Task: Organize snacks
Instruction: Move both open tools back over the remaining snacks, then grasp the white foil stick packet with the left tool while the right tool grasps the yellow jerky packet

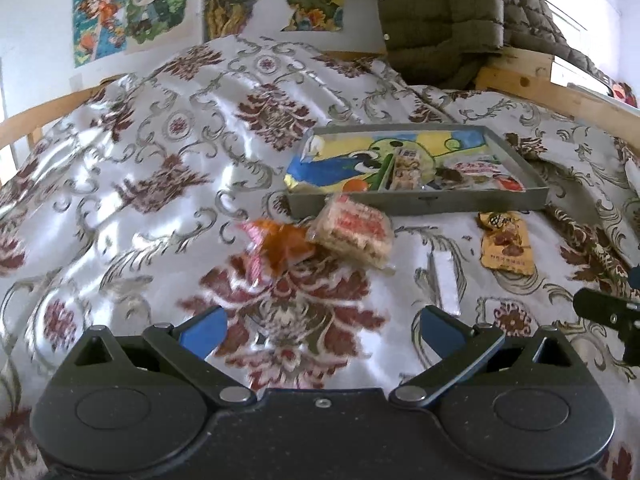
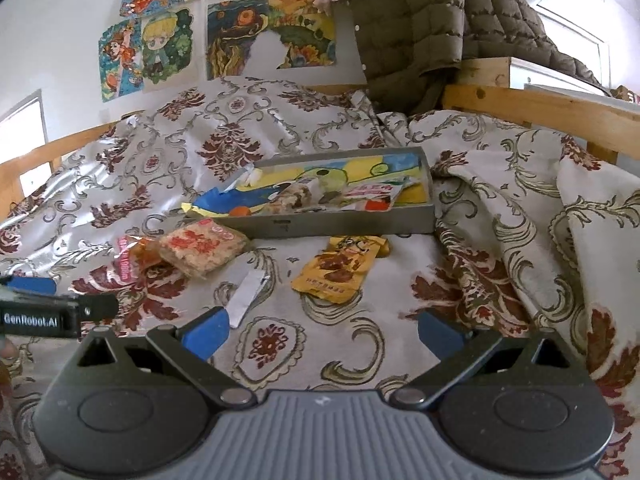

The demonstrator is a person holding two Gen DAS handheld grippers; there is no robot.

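Note:
A grey tray (image 1: pixel 420 205) (image 2: pixel 344 222) lies on the bed with several snack packs in it. In front of it lie a clear pack of rice cakes (image 1: pixel 352 230) (image 2: pixel 202 250), an orange wrapper (image 1: pixel 280 246) (image 2: pixel 134 260), a yellow snack pouch (image 1: pixel 506 246) (image 2: pixel 340 266) and a silver stick pack (image 1: pixel 444 282) (image 2: pixel 248 294). My left gripper (image 1: pixel 320 334) is open and empty, short of the orange wrapper. My right gripper (image 2: pixel 324 332) is open and empty, short of the yellow pouch.
The bed is covered by a patterned white and red quilt (image 1: pixel 160 160) (image 2: pixel 500 208), bunched at the right. A wooden bed frame (image 1: pixel 560 96) (image 2: pixel 540 108) runs behind. An olive puffer jacket (image 1: pixel 440 20) (image 2: pixel 412 20) hangs at the back. Posters (image 2: pixel 160 48) hang on the wall.

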